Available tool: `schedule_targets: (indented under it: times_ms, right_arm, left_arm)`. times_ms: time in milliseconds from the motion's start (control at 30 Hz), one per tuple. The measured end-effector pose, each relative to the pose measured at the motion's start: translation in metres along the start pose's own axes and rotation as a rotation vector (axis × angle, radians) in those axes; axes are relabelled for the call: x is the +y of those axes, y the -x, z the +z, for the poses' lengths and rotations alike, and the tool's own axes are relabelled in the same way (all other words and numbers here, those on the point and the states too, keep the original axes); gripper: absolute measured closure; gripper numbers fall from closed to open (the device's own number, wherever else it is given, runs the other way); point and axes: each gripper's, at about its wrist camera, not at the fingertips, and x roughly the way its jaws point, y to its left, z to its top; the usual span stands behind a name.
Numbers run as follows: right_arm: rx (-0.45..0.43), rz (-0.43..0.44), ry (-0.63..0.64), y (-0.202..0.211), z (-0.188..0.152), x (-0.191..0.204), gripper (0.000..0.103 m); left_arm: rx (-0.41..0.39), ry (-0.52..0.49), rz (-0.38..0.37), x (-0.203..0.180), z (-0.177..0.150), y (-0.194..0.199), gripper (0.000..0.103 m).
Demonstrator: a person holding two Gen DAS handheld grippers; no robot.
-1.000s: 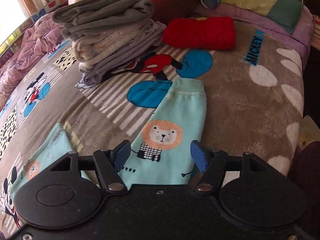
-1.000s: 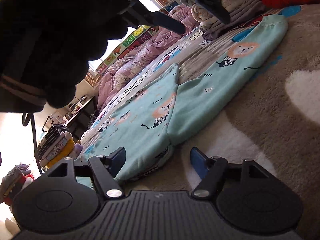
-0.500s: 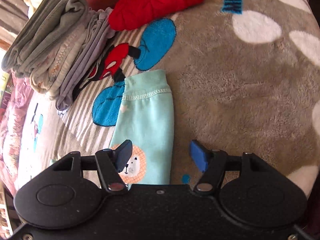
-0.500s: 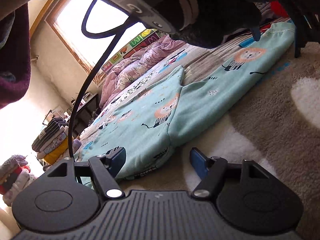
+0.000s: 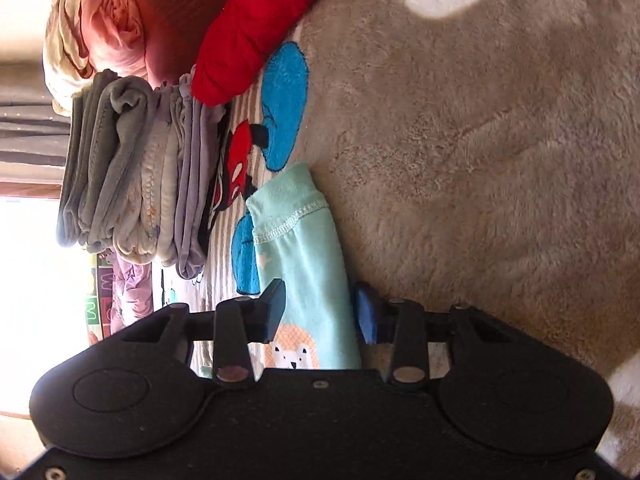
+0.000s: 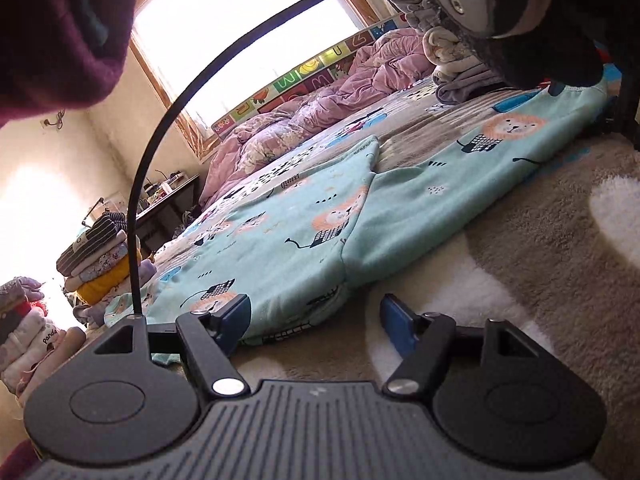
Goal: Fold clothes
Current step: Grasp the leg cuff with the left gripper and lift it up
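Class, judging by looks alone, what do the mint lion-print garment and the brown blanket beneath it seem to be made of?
Mint lion-print garment: probably smooth, matte cotton knit; flat printed surface, stitched cuff hem. Brown blanket: likely plush fleece; fuzzy pile with brushed streaks.

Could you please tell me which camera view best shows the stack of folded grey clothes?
The left wrist view: the stack of folded grey clothes shows in full, layer by layer. In the right wrist view only part of it shows, far off behind the other gripper.
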Motion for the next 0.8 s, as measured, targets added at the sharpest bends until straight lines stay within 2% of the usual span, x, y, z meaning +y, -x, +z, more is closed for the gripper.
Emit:
schedule_targets:
  times_ms: [67, 133, 167, 300, 367, 500, 667, 800]
  right_arm:
    - [0.001, -0.002, 0.018, 0.000, -0.001, 0.001, 0.032]
    - [0.003, -0.003, 0.025, 0.001, -0.001, 0.001, 0.032]
    - [0.004, -0.002, 0.025, 0.001, -0.001, 0.001, 0.032]
    - [0.005, -0.028, 0.031, 0.003, 0.001, 0.004, 0.033]
    - [-0.003, -0.072, 0.071, 0.004, 0.002, 0.011, 0.032]
    - [-0.011, -0.085, 0.017, 0.001, 0.008, 0.007, 0.032]
    - [-0.009, -0.109, 0.032, -0.010, 0.010, 0.015, 0.030]
    - [-0.011, -0.125, 0.054, -0.018, 0.010, 0.023, 0.030]
  left_arm:
    - [-0.006, 0.028, 0.007, 0.008, -0.001, -0.005, 0.068]
    - [-0.001, 0.085, -0.010, 0.018, -0.003, -0.009, 0.092]
    - [-0.007, 0.128, -0.037, 0.026, -0.006, -0.009, 0.097]
    - [-0.080, 0.323, -0.088, 0.072, -0.027, 0.010, 0.097]
    - [-0.127, 0.458, -0.128, 0.105, -0.048, 0.025, 0.098]
    - [-0.223, 0.716, -0.183, 0.167, -0.101, 0.057, 0.098]
    - [-0.312, 0.950, -0.157, 0.221, -0.177, 0.083, 0.098]
    - [-0.331, 1.087, -0.120, 0.249, -0.235, 0.090, 0.098]
